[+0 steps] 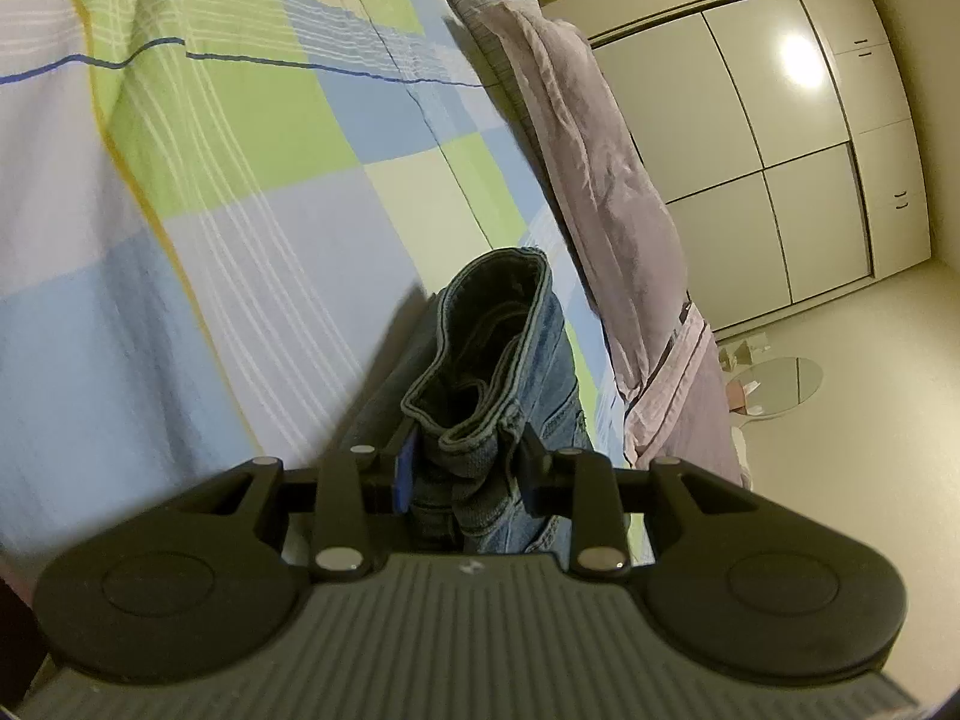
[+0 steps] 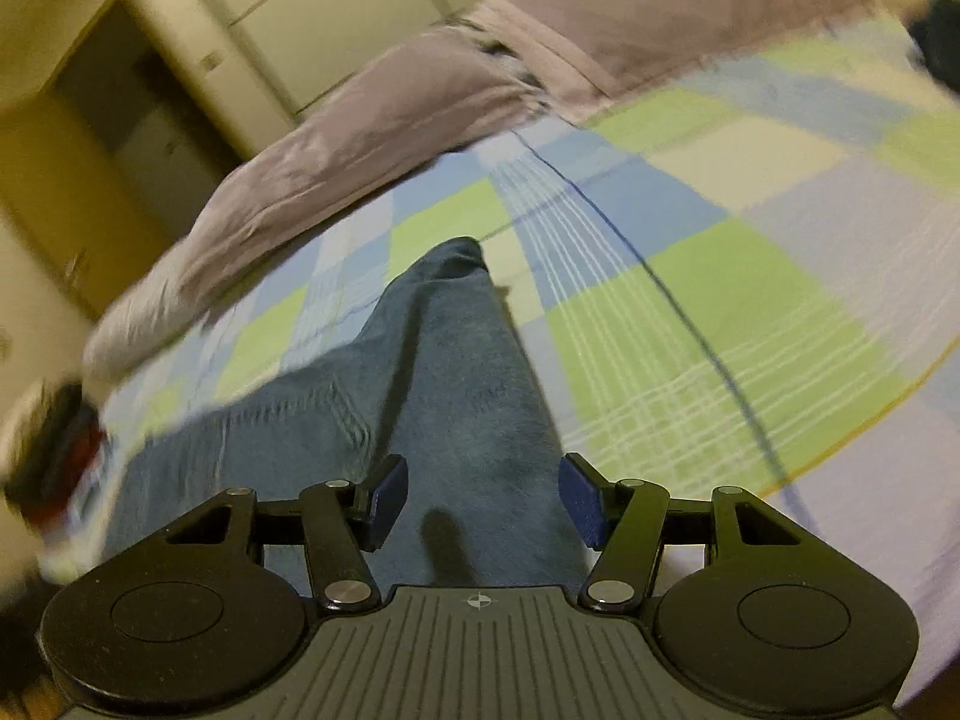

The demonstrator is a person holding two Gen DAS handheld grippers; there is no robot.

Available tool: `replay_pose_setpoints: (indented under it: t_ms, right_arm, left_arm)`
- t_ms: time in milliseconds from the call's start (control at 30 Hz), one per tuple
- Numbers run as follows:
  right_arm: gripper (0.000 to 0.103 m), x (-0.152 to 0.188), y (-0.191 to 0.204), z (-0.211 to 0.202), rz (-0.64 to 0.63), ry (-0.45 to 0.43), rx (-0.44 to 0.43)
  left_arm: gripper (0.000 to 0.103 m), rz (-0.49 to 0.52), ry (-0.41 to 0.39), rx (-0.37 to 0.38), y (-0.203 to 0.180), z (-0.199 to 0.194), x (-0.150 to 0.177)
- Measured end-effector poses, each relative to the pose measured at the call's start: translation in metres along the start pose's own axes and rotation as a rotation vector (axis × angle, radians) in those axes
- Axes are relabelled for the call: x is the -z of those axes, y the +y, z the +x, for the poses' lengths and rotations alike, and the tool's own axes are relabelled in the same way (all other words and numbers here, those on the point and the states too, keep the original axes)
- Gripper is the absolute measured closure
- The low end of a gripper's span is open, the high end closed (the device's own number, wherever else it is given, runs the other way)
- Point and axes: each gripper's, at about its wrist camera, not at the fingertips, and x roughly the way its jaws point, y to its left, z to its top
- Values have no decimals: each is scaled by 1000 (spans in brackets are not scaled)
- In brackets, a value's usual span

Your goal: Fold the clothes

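A: Start with the left wrist view. What fills its left side?

B: The checked bedsheet [image 1: 252, 168], in green, blue and pale squares. At lower centre the left hand-held gripper [image 1: 465, 474] is clamped on a bunched edge of the jeans [image 1: 510, 324], whose dark inside shows as an open loop rising toward mid-frame.

A: And further right?

B: A mauve quilt [image 1: 606, 180] lies along the bed's edge, with pale wardrobe doors [image 1: 768, 138] at upper right.

A: Now the right wrist view.

B: It's blurred. The quilt [image 2: 372, 126] crosses the upper left. The jeans [image 2: 456, 372] lie on the sheet [image 2: 720, 312] from lower left up to centre. The right hand-held gripper [image 2: 483, 501] is spread wide over the denim, blue pads [image 2: 579, 501] apart, gripping nothing.
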Motion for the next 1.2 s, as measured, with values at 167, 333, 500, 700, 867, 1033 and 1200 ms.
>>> replay_pose_setpoints:
  t_ms: [167,333,500,700,867,1033,1200]
  right_arm:
    - [44,36,25,-28,-519,9,62]
    - [44,57,47,-15,-807,-17,131]
    - [103,48,59,-7,-804,-127,112]
    - [103,42,49,4,-720,-55,126]
    - [102,45,54,18,-670,-12,166]
    - [60,34,45,-6,-623,47,131]
    - [55,9,29,-44,-386,-8,29]
  left_arm:
    - [76,-7,7,-2,1,-2,-1]
    - [77,0,7,-6,-1,-3,-1]
    - [86,86,21,61,-16,-9,-2]
    - [80,119,45,-10,2,-2,8]
    - [76,132,54,-42,-2,-1,2]
    - [77,250,-2,-92,-27,-27,-10]
    - [82,428,-18,-88,-63,-42,-14]
